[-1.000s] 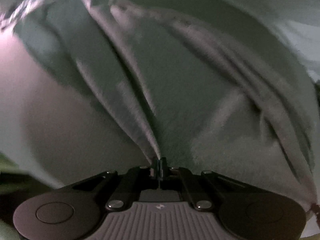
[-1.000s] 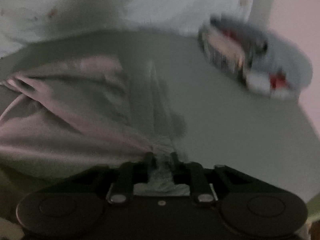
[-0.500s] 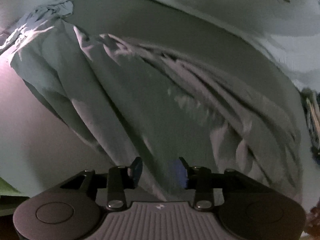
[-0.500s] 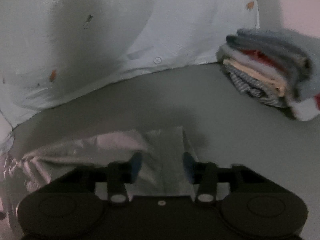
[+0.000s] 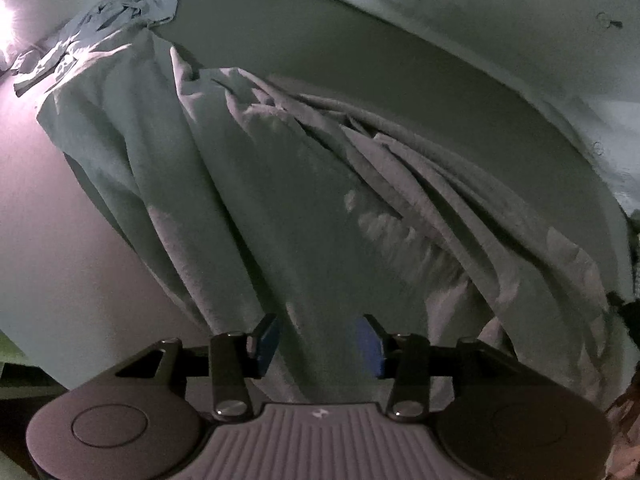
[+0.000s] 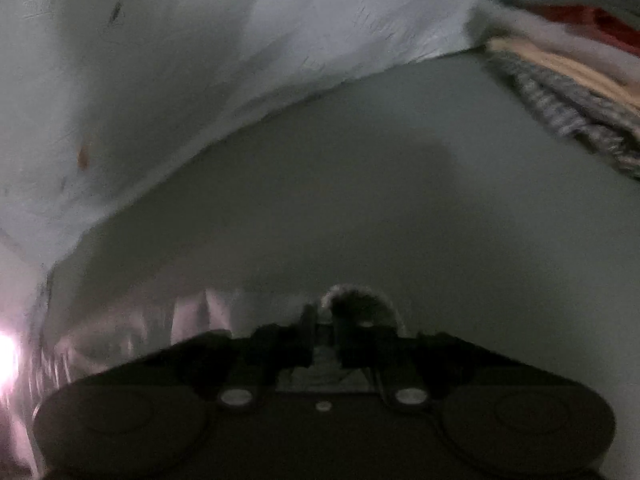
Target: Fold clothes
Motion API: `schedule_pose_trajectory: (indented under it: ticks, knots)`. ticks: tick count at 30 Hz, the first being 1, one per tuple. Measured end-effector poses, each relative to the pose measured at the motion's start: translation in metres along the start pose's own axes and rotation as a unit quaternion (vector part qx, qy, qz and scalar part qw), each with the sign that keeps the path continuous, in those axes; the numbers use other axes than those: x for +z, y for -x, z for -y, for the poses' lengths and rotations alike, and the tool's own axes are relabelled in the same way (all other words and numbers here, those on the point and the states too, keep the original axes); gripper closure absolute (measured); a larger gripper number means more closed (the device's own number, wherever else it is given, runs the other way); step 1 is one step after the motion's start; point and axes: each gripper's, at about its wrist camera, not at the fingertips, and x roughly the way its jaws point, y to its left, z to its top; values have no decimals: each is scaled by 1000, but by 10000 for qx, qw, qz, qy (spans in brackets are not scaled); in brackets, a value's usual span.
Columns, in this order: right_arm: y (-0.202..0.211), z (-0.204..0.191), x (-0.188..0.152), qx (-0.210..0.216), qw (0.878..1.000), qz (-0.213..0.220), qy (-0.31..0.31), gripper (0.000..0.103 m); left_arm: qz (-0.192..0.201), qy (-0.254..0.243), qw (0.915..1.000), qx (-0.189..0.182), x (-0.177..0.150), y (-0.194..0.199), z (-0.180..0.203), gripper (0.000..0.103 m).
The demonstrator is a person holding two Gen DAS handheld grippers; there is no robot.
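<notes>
A pale grey garment (image 5: pixel 280 208) lies rumpled in long folds across the grey-green bed surface (image 5: pixel 360 60). My left gripper (image 5: pixel 318 342) is open, its blue pads apart just over the near edge of the cloth, holding nothing. In the right wrist view my right gripper (image 6: pixel 324 328) is shut on a fold of the garment (image 6: pixel 356 300) that bunches up right at the fingertips. More of the cloth (image 6: pixel 132 332) trails off to the left, low in that view.
A pile of folded clothes (image 6: pixel 568 64) sits at the far right on the bed surface (image 6: pixel 400 200). A white sheet with small prints (image 6: pixel 180 60) rises behind; it also shows in the left wrist view (image 5: pixel 480 20). A crumpled light blue garment (image 5: pixel 100 40) lies far left.
My left gripper opened and let go of the garment, which dropped onto the bed. My right gripper opened half a second ago and has now shut again on a fold of the cloth.
</notes>
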Motion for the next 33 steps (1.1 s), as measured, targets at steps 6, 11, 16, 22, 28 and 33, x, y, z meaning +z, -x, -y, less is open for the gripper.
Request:
schedule_pose_trajectory:
  ticks: [6,11,16,22,28,33]
  knots:
    - [-11,33,59,-277,9959,665,-556,97,50,-36,9998,162,17,-4,20,55]
    - [-44,38,127,-722,9939,837,-63,97,164,19,9996,229,29,-1,31,51]
    - [-78,41,195,-1263,9856,1106,196,96,257,-32,9989,390,38,-5,34,44]
    - [-100,16,194,-1504,9847,557,685,50,171,199,9971,719,48,-16,11,33]
    - [-37,-24,116,-1793,9638,739,1828,28,336,882,9894,1101,59,-18,-55,27]
    - [26,-23,50,-1961,9722,421,1204,25,625,2080,9709,1008,77,-22,-145,22]
